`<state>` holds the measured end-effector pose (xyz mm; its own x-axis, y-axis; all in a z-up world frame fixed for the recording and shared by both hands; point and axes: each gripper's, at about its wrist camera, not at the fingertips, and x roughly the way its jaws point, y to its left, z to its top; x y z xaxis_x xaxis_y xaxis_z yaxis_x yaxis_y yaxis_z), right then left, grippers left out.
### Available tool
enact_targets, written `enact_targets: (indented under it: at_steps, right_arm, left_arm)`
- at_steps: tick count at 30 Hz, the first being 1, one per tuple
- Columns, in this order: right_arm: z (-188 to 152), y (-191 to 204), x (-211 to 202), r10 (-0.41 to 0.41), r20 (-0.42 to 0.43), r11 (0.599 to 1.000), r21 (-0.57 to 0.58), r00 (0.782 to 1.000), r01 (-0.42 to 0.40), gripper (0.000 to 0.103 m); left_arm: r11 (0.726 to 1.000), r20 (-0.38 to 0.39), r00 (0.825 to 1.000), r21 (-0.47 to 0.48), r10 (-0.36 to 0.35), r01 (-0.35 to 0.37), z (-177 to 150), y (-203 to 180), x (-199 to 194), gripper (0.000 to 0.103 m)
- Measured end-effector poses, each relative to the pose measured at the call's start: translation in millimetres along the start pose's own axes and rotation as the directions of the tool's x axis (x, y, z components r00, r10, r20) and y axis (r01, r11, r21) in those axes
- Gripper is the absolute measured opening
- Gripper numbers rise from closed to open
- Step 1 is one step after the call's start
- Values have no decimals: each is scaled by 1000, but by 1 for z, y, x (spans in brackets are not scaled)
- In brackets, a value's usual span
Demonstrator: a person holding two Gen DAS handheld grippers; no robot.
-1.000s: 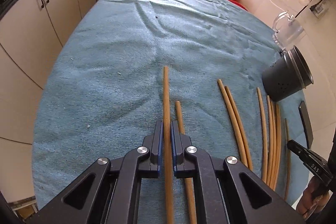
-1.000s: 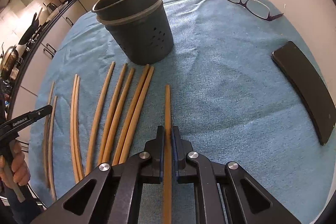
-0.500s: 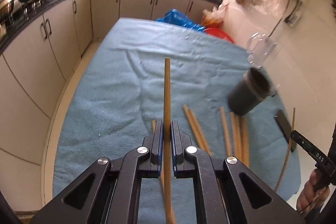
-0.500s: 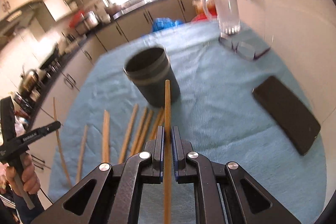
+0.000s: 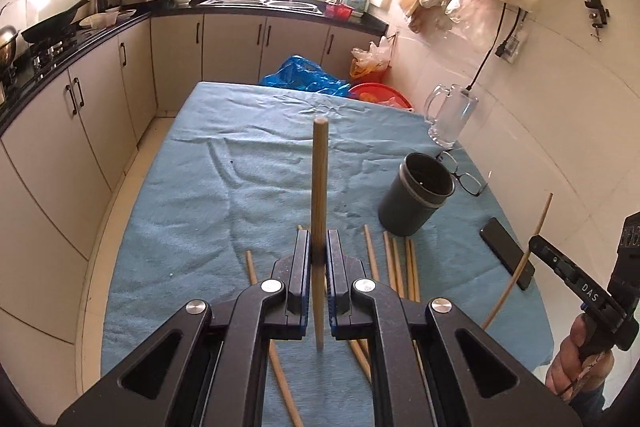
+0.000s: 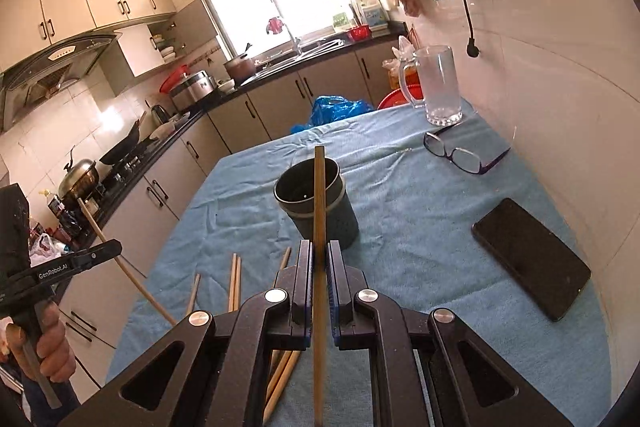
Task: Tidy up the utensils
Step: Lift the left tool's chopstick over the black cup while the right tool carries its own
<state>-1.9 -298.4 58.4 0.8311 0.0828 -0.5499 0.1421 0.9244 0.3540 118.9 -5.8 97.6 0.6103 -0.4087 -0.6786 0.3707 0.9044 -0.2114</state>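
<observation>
My left gripper (image 5: 318,247) is shut on a wooden chopstick (image 5: 320,187) that sticks up and forward, raised above the blue cloth. My right gripper (image 6: 319,257) is shut on a second chopstick (image 6: 319,195), whose tip crosses in front of the dark grey holder cup (image 6: 320,205). From the left wrist view the cup (image 5: 416,199) stands upright at the right, with several loose chopsticks (image 5: 394,267) lying on the cloth before it. The right gripper (image 5: 538,245) with its chopstick shows at that view's right edge. The left gripper (image 6: 116,247) shows at the right wrist view's left edge.
A black phone (image 6: 530,259), purple glasses (image 6: 460,155) and a glass mug (image 6: 438,87) lie on the blue-clothed table (image 6: 420,227) beside the white wall at the right. Kitchen cabinets (image 5: 80,115) run along the left and back. A person's hand (image 5: 580,359) holds the right gripper's handle.
Both grippers have risen from the cloth, each lifting its chopstick off the table. The views have tilted up, so the kitchen and window now show.
</observation>
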Motion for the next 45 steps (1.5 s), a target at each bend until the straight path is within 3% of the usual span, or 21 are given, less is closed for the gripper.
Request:
enact_targets:
  at_steps: [21,33,45]
  right_arm:
    - [29,5,-8,27,78,999,-19,997,-26,7]
    - [75,15,-18,89,135,996,-26,987,-87,7]
    - [134,6,-2,82,191,995,38,978,-90,7]
  left_arm:
    - [998,24,999,54,-43,42,28,-31,6,6]
    - [992,62,993,87,-96,90,82,-70,3,6]
    - [986,77,984,48,-160,157,146,-97,39,6]
